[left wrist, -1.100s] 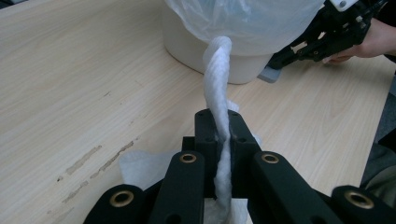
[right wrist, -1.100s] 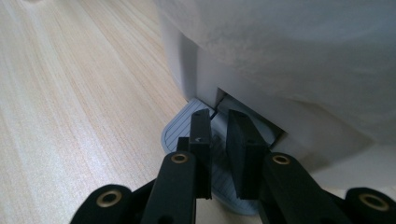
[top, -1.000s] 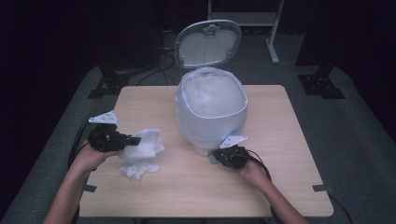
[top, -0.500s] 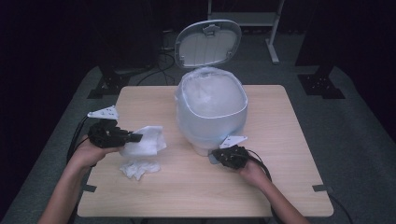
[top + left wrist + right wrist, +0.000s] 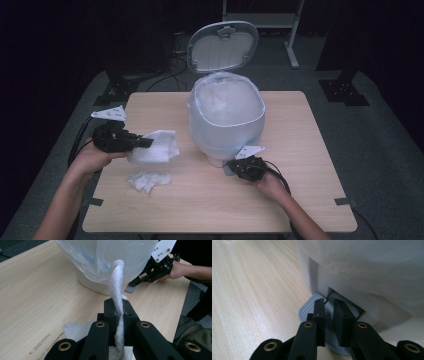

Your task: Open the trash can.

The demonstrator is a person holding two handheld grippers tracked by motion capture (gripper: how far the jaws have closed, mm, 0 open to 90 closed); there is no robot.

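white tissue (image 5: 156, 146) is pinched in my left hand-held gripper (image 5: 142, 143), lifted off the worktop (image 5: 300, 150) beside the lined bin (image 5: 226, 117). my right hand-held gripper (image 5: 329, 311), slightly spread, presses the pedal (image 5: 308, 311); lid (image 5: 222, 46) open. dropping it in remains, and a crumpled tissue (image 5: 148, 179) lies waiting.

The right gripper (image 5: 329, 315) reaches up from six o'clock, its two black jaws a narrow gap apart, nothing between them. They rest on the grey ribbed pedal (image 5: 305, 311) that sticks out from the foot of the white bin (image 5: 317, 275). The bin spans from twelve to four o'clock, with the translucent liner (image 5: 374, 267) hanging over its side. From seven to eleven o'clock lies the pale wood table (image 5: 249, 290).
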